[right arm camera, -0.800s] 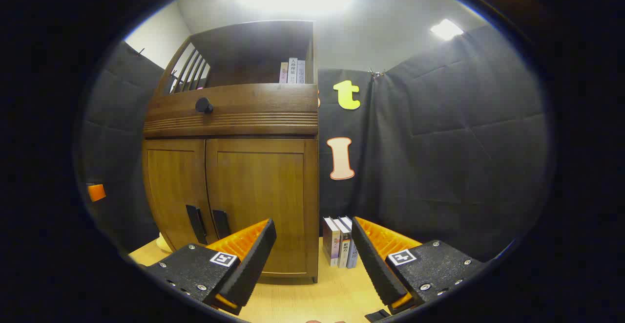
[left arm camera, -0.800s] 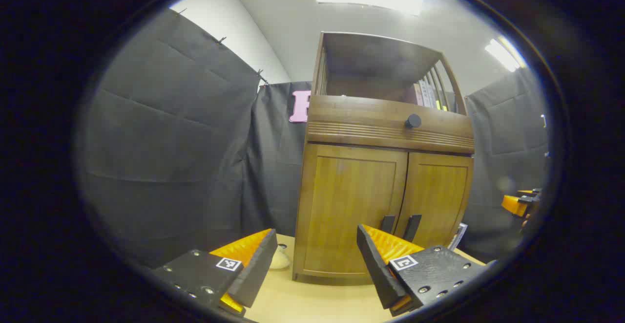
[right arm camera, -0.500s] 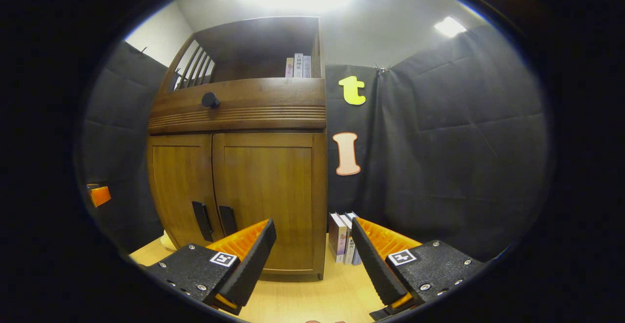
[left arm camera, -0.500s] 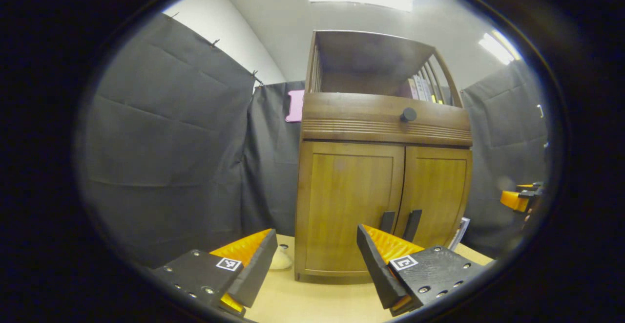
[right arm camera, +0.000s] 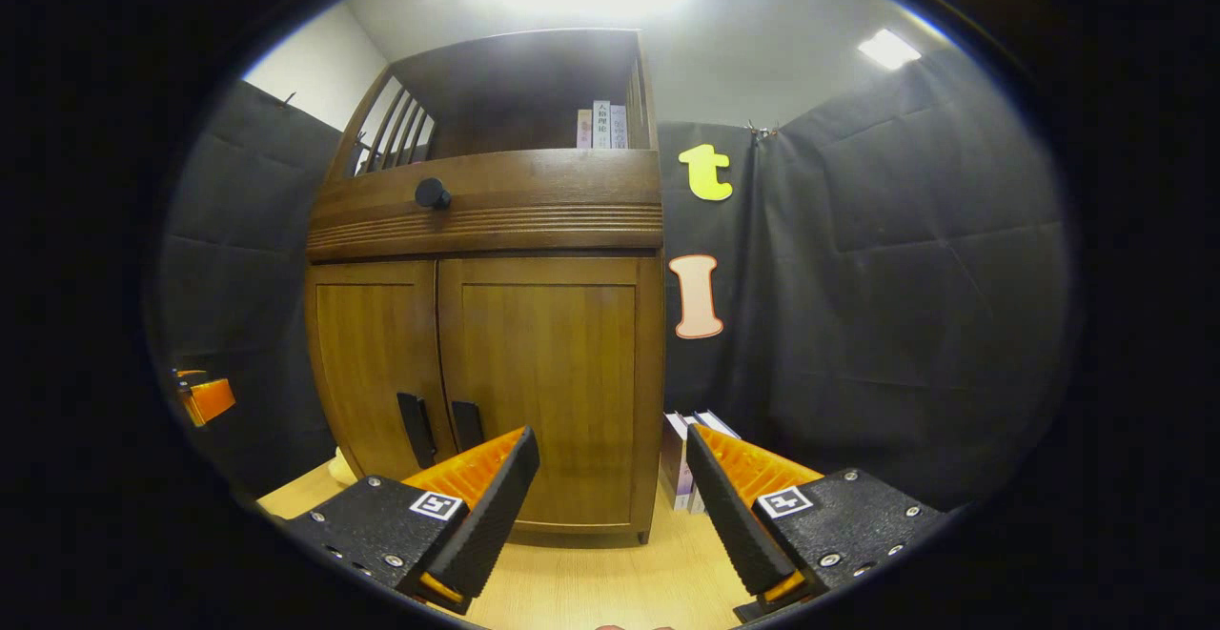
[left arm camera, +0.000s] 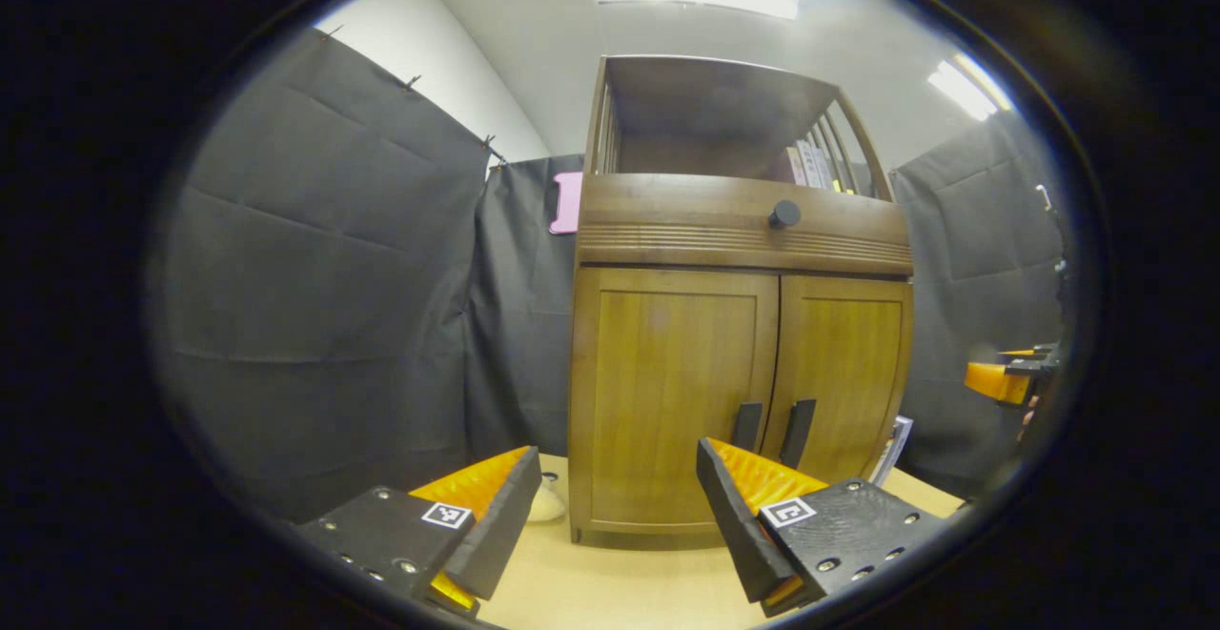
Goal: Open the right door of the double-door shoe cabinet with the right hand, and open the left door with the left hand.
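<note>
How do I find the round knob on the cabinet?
Find the wooden shoe cabinet against the black cloth. Above its two doors runs a wide grooved band. The round knob sits there: one dark button, unlike the two long upright door handles lower down.

The shoe cabinet (left arm camera: 739, 363) was set on the counter (left arm camera: 620, 587), backed by the booth wall. Its left door (left arm camera: 675, 392) and right door (left arm camera: 843, 373) were closed, handles side by side at the middle seam. Books (right arm camera: 679, 458) were stood just right of it.
</note>
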{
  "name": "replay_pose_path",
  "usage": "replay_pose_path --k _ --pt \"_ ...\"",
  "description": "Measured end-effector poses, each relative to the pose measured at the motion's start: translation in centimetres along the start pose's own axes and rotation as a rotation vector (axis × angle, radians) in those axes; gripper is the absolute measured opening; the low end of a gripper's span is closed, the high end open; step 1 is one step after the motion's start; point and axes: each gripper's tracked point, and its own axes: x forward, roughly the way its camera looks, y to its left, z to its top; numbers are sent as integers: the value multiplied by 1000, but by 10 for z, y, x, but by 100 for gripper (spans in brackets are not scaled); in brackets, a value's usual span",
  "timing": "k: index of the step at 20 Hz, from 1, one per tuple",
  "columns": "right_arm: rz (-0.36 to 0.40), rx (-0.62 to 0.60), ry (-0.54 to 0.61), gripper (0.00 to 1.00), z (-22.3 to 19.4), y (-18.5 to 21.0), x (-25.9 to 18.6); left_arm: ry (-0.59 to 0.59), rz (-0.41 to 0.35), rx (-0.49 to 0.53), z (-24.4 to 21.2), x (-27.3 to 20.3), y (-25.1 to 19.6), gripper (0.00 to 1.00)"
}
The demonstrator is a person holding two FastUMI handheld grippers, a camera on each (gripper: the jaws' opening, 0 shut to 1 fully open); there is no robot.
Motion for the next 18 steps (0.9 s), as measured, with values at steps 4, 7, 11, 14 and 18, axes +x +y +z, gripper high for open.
replay_pose_path --k 4,7,11,14,18 --pt "24 11 4 96 -2 11 5 14 5 -6 -8 -5 3 99" --pt "51 26 8 96 2 22 13 24 13 -4 -17 -11 6 99" --pt "92 26 7 96 10 40 33 51 26 -7 -33 -18 9 99" --pt "127 31 13 96 11 58 50 74 45 -18 -44 -25 17 99" --pt "180 47 41 96 8 86 71 97 82 -47 -52 -30 27 99"
